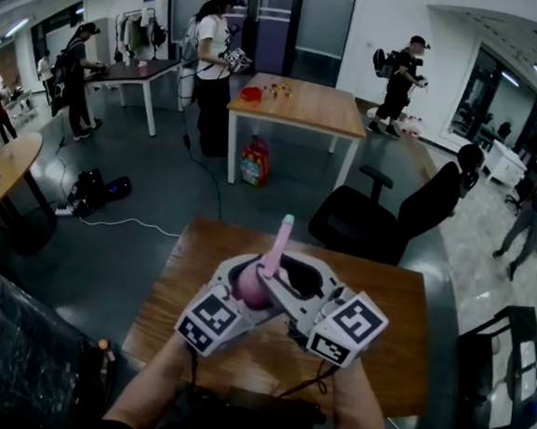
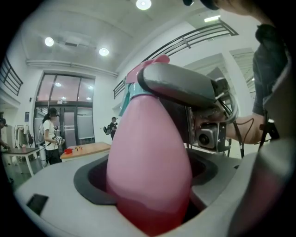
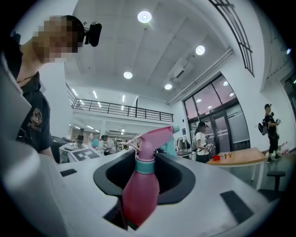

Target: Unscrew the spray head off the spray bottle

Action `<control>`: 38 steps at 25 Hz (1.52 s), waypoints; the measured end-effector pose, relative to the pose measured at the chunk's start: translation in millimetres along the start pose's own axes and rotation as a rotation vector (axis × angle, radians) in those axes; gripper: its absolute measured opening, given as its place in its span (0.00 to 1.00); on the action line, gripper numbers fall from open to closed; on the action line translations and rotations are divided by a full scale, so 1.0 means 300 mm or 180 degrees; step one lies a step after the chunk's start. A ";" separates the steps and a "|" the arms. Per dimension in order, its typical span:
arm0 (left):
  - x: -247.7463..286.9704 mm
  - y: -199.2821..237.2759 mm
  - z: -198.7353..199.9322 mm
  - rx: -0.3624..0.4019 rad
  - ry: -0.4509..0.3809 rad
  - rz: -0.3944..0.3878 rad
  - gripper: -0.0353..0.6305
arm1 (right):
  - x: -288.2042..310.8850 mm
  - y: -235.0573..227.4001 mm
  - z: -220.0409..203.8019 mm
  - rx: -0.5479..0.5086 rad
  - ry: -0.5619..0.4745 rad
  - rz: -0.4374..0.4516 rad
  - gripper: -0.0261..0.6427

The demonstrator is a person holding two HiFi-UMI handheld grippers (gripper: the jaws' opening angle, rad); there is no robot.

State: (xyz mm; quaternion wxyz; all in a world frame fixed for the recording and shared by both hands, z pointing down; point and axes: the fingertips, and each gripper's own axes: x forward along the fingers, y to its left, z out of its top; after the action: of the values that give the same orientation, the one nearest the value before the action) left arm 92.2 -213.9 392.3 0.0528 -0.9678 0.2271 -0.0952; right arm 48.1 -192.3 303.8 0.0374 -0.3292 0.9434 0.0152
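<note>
A pink spray bottle (image 1: 254,290) with a teal collar (image 3: 144,165) and a pink spray head (image 1: 281,240) is held upright above the wooden table (image 1: 386,308). In the head view my left gripper (image 1: 245,296) is shut on its body, which fills the hollow between the jaws in the left gripper view (image 2: 150,185). My right gripper (image 1: 293,275) reaches in from the right at the neck. In the right gripper view (image 3: 144,178) its jaws stand round the collar with dark gaps at either side. One right jaw lies across the bottle's top in the left gripper view (image 2: 180,88).
A black office chair (image 1: 394,220) stands behind the table at the right. Farther back is a second wooden table (image 1: 301,104) with small items, and several people stand around the room. A black trolley (image 1: 507,375) is at the right and dark, plastic-wrapped gear (image 1: 14,345) at the left.
</note>
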 end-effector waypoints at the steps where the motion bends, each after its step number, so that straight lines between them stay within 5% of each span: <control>1: -0.003 -0.007 -0.004 0.0005 -0.0003 -0.0043 0.71 | -0.002 0.006 -0.003 -0.0036 0.0026 0.0013 0.25; 8: -0.037 -0.080 -0.020 0.0026 -0.0027 -0.0491 0.71 | -0.035 0.049 -0.020 -0.0033 0.0145 0.0220 0.24; 19: -0.121 -0.252 -0.011 -0.0084 -0.0065 -0.1645 0.71 | -0.106 0.152 -0.016 0.0124 0.0190 0.0894 0.24; 23: -0.135 -0.283 -0.008 -0.0086 -0.0112 -0.1846 0.71 | -0.122 0.170 -0.018 0.0142 0.0145 0.1098 0.25; 26: -0.119 -0.258 -0.009 -0.0105 -0.0158 -0.1681 0.71 | -0.115 0.155 -0.020 0.0125 0.0103 0.1000 0.25; 38: -0.034 -0.002 -0.051 -0.0376 -0.0127 0.0014 0.71 | -0.041 0.027 -0.032 0.0238 -0.0071 -0.0048 0.28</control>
State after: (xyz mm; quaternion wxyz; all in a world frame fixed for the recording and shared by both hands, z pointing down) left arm 80.3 -209.6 405.7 0.0004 -0.9704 0.2333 -0.0622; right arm 52.2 -178.9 314.3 0.0603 -0.3344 0.9404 -0.0168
